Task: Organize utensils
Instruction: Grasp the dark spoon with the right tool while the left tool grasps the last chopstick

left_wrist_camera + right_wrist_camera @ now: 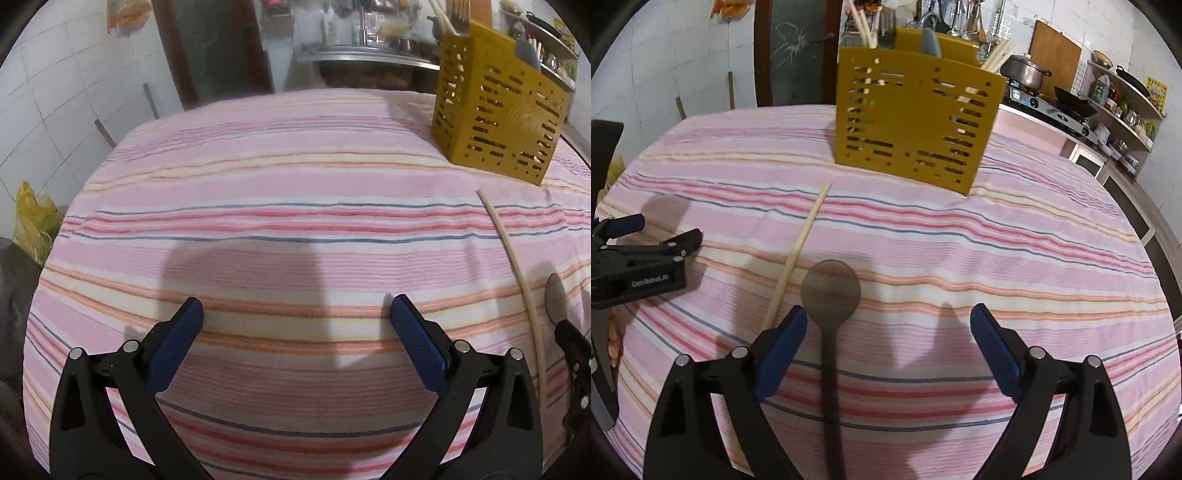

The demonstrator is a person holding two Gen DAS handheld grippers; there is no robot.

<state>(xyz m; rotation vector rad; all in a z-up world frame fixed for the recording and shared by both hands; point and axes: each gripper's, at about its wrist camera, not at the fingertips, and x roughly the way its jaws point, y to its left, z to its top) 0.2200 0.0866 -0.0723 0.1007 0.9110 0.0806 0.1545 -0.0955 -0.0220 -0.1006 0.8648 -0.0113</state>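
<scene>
A yellow perforated utensil holder (916, 122) stands at the far side of the striped tablecloth, with chopsticks and utensils sticking out of its top; the left wrist view has the holder (498, 110) at upper right. A dark wooden spoon (831, 291) lies on the cloth, its handle running back between the open jaws of my right gripper (888, 321), nearer the left finger, pads not pressing it. A single pale chopstick (798, 254) lies just left of the spoon. My left gripper (295, 314) is open over bare cloth, with the chopstick (517, 266) and spoon bowl (556, 299) to its right.
The pink striped tablecloth (277, 206) covers a round table. A yellow bag (31, 218) sits beyond its left edge. A counter with a stove and pot (1027, 72) and shelves stands to the right. The left gripper's body (639, 258) lies low at the left.
</scene>
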